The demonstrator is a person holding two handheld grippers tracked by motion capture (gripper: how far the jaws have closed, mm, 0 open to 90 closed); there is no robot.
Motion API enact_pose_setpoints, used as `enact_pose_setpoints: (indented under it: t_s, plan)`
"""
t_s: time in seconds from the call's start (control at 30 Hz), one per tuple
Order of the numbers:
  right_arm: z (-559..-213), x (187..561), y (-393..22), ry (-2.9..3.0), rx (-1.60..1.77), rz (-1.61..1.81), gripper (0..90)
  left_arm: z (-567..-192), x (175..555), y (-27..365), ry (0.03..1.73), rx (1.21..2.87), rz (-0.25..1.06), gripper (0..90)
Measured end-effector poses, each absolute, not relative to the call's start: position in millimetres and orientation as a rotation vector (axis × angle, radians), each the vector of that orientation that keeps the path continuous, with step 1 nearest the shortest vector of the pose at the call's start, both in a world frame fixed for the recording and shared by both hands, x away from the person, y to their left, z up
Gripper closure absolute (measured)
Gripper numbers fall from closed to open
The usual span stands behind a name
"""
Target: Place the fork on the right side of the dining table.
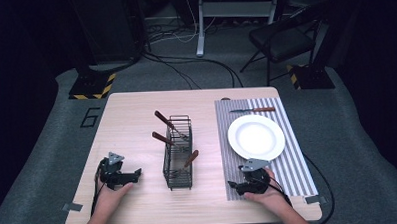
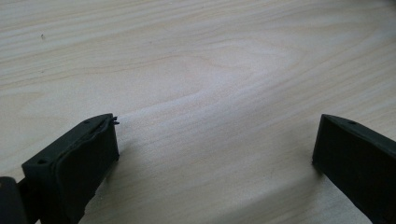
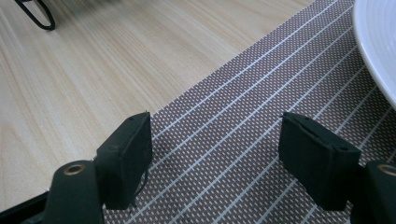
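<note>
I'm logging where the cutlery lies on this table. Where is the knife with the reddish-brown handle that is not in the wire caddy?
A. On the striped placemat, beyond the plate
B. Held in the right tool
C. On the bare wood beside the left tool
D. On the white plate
A: in the high view the knife lies flat on the striped placemat, on the far side of the white plate, apart from both tools.

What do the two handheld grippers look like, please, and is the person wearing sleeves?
Both are black. The left gripper and right gripper each carry a grey three-cornered plate on top and trail a black cable. Up close, the jaws are blocky black pads; the right gripper's arms have brass-coloured holes. The forearms in the high view are bare, with no sleeves.
</note>
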State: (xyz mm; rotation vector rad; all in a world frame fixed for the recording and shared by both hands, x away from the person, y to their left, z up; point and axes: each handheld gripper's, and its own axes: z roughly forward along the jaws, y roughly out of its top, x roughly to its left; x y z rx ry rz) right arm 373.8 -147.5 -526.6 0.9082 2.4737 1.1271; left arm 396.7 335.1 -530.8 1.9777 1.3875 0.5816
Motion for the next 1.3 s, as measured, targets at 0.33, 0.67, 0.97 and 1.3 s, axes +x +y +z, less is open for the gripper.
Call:
enact_pose_setpoints:
  t_s: [0.33,0.67,0.97,1.3]
  plan:
    - [-526,374,-148,2.456,0.948,1.135,27.6,-531,397,335,1.385,1.979,0.58,0.0]
    - [-518,373,-150,2.454,1.007,1.148,30.1,-531,397,335,1.385,1.98,0.58,0.0]
    - [-479,362,-139,2.432,0.958,1.202,35.1,-531,397,335,1.385,1.979,0.58,0.0]
    - [-452,361,-128,2.402,1.036,1.293,37.9,-531,397,335,1.385,1.979,0.58,0.0]
